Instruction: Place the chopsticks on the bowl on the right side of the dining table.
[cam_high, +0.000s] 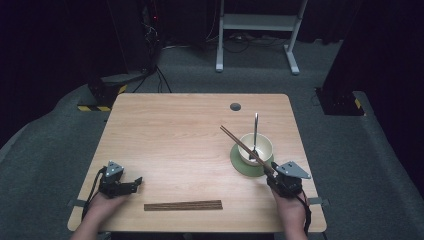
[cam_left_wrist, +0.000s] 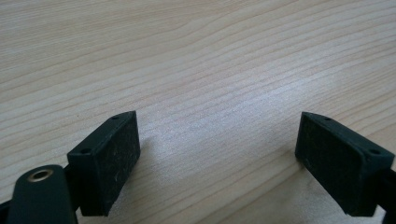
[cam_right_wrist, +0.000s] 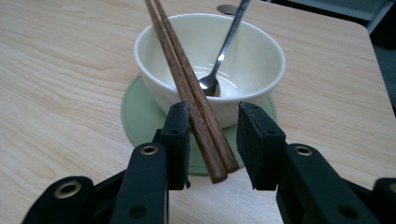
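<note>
A pale wooden table (cam_high: 175, 130) stands on grey carpet in a dark room. The left gripper (cam_high: 131, 184) gapes wide, empty; the right gripper (cam_right_wrist: 213, 135) has chopsticks (cam_right_wrist: 187, 84) between narrowed jaws, seemingly loose, across the bowl (cam_right_wrist: 252, 60).

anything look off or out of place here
Nothing spilled or broken. One pair of chopsticks lies slanted across the bowl rim, its near end between the right tongs, touching one pad, not clamped. The spoon leans in the bowl.

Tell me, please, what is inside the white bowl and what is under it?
Inside the bowl a metal spoon stands with its handle leaning on the far rim. A pair of chopsticks lies across the near rim. Under the bowl is a green coaster; its middle is covered.
</note>
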